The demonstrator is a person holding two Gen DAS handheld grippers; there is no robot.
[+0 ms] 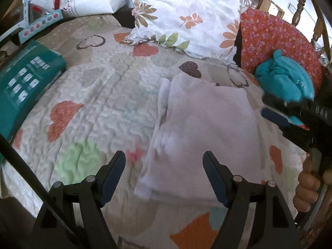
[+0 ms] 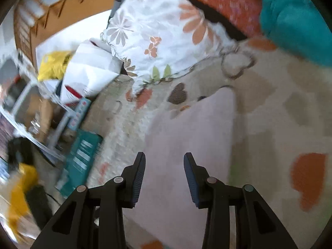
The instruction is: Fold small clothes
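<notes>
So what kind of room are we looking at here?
Most likely a bedroom: the white garment lies on a heart-patterned quilt, a floral pillow sits at the head, and turned wooden bedposts stand behind it.

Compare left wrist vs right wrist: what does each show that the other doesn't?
Left wrist only: the right gripper from the side, the hand holding it, wooden posts.

Right wrist only: a yellow bag, blurred clutter beside the bed.

Both: white garment on the heart quilt, flowered pillow, teal cloth, green box. The left gripper is open too.
</notes>
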